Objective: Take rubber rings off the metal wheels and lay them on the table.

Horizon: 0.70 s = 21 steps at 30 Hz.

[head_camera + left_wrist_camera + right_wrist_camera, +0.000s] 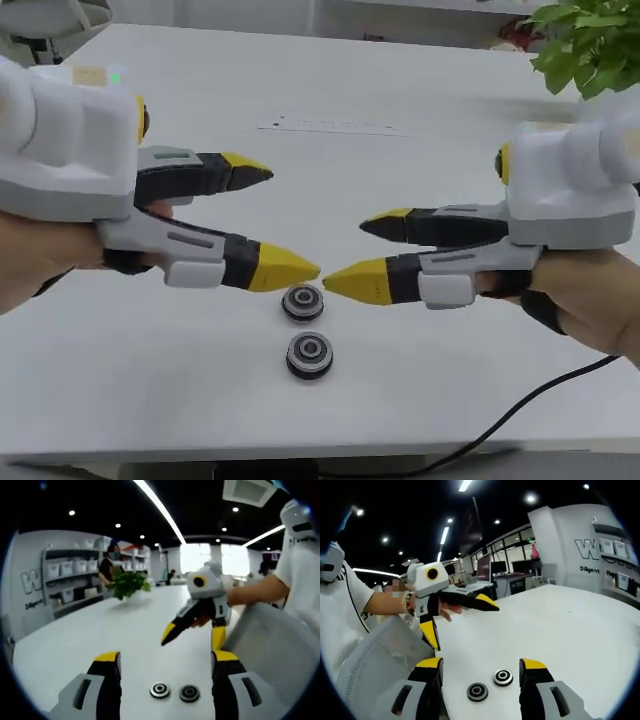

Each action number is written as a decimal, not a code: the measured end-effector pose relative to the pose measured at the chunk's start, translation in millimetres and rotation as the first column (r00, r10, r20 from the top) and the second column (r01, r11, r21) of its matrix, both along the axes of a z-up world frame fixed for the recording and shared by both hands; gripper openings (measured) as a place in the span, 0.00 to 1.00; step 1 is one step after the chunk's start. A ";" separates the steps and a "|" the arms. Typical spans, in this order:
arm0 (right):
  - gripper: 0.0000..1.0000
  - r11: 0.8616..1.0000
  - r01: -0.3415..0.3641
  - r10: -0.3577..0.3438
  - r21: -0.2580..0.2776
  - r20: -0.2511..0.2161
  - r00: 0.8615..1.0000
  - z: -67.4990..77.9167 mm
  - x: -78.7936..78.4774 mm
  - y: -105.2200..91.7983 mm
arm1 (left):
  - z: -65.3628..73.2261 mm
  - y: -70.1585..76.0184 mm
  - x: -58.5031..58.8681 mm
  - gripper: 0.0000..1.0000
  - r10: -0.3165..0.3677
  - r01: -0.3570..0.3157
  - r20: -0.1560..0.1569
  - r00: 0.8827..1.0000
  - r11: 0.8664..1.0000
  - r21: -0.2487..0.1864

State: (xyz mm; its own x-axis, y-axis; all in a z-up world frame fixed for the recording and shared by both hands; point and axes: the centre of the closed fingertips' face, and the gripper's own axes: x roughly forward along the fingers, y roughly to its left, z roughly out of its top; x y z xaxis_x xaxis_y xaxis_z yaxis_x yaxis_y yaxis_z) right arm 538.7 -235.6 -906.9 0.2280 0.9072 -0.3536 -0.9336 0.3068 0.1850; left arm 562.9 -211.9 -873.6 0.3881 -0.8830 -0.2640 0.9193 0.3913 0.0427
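Two small metal wheels, each with a black rubber ring around it, lie flat on the white table [120, 370]: the far wheel [302, 303] and the near wheel [309, 355]. My left gripper [295, 220] comes in from the left, open and empty, its lower yellow tip just above and left of the far wheel. Opposite it my right gripper [343, 255] is open and empty too, its lower tip just right of that wheel. In the left gripper view both wheels [159, 690] [189, 693] lie between my open jaws. In the right gripper view the wheels [503, 677] [477, 691] also lie between open jaws.
A green plant [590, 45] stands at the table's far right. A black cable [520, 410] runs off the front right edge. A thin printed strip [335, 125] lies farther back on the table. The table's front edge is close below the near wheel.
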 end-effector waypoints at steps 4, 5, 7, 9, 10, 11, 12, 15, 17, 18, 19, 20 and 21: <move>0.59 0.999 -0.008 0.008 -0.033 0.004 1.000 -9.1 -2.3 1.0 | 0.3 -9.3 3.7 0.73 0.009 -0.009 0.019 1.000 1.000 0.003; 0.58 0.999 -0.010 0.010 -0.038 0.002 1.000 -11.3 -2.4 1.2 | 0.6 -10.3 4.7 0.72 0.011 -0.011 0.023 1.000 1.000 -0.001; 0.55 0.999 -0.015 0.015 -0.050 -0.003 1.000 -16.6 -2.8 1.6 | -0.6 -12.7 5.3 0.68 0.010 -0.010 0.029 1.000 1.000 -0.003; 0.50 0.997 -0.038 0.038 -0.067 -0.009 0.999 -24.7 -6.6 2.3 | -3.3 -13.6 3.8 0.64 0.009 -0.009 0.043 0.999 1.000 -0.002; 0.48 0.995 -0.047 0.046 -0.087 -0.009 0.999 -30.3 -8.0 2.4 | -4.6 -13.4 3.0 0.61 0.012 -0.012 0.048 0.999 1.000 -0.005; 0.46 0.994 -0.055 0.054 -0.096 -0.009 0.998 -33.7 -9.3 3.1 | -6.0 -13.7 1.8 0.60 0.018 -0.017 0.052 0.999 1.000 -0.011; 0.44 0.991 -0.076 0.075 -0.107 -0.014 0.997 -38.4 -13.0 4.5 | -7.7 -14.5 -0.1 0.60 0.020 -0.019 0.051 0.998 1.000 -0.015; 0.38 0.981 -0.118 0.116 -0.153 -0.020 0.993 -51.6 -19.9 7.2 | -19.5 -16.4 -7.5 0.60 0.015 -0.014 0.023 1.000 1.000 -0.013; 0.35 0.980 -0.114 0.110 -0.165 -0.035 0.993 -58.8 -21.2 10.4 | -29.1 -15.9 -10.8 0.58 0.010 -0.010 -0.012 1.000 1.000 -0.014; 0.34 0.980 -0.112 0.106 -0.165 -0.041 0.993 -61.2 -21.9 11.3 | -32.7 -15.5 -11.4 0.57 0.017 -0.018 -0.031 0.999 1.000 -0.019; 0.33 0.978 -0.117 0.109 -0.171 -0.053 0.993 -65.9 -24.4 12.4 | -35.7 -15.6 -12.2 0.55 0.022 -0.024 -0.049 0.999 0.999 -0.024; 0.32 0.977 -0.120 0.111 -0.179 -0.060 0.992 -69.3 -26.3 13.1 | -39.8 -15.5 -13.9 0.55 0.006 -0.007 -0.063 0.998 1.000 -0.020; 0.33 0.968 -0.132 0.121 -0.215 -0.066 0.990 -76.8 -28.3 11.1 | -42.5 -15.9 -15.4 0.54 -0.003 0.003 -0.061 0.998 1.000 -0.007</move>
